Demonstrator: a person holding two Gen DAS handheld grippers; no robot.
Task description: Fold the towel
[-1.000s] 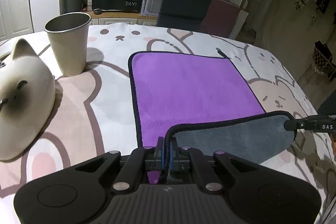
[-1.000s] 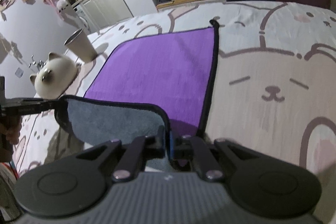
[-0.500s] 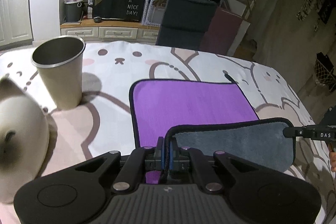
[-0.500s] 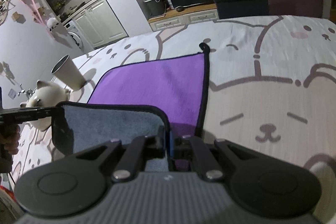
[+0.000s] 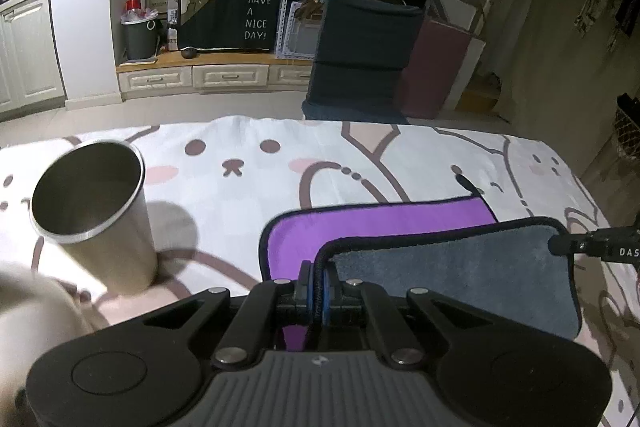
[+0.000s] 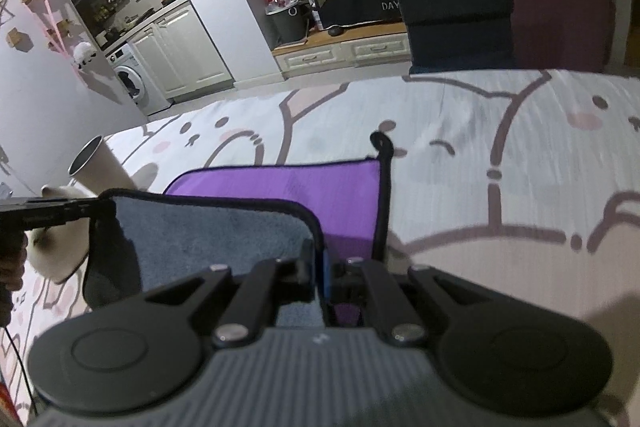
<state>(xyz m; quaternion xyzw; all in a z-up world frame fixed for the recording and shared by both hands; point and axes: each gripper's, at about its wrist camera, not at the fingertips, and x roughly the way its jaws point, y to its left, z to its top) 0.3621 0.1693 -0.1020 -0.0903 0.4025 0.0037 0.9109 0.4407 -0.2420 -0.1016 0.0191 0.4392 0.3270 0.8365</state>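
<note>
We hold the near edge of the purple towel with a grey underside and black piping (image 5: 372, 231) lifted off the table covered in a white cloth printed with pink and brown cartoon animals (image 5: 240, 167), one corner in each tool. Our left gripper (image 5: 318, 287) is clenched on the left near corner, the black hem running up between its closed fingers, and our right gripper (image 6: 320, 275) is clenched on the right near corner in the same way. The raised part hangs between them with its grey face toward us, and it hides much of the purple half that lies flat on the cloth toward the far edge. A small black hanging loop (image 6: 380, 141) sticks out from the far right corner of the towel. Near the left edge of the table stands an upright steel cup (image 5: 96, 211), apart from the towel, and just beside it sits a cream cat-shaped ornament (image 6: 60, 247).
</note>
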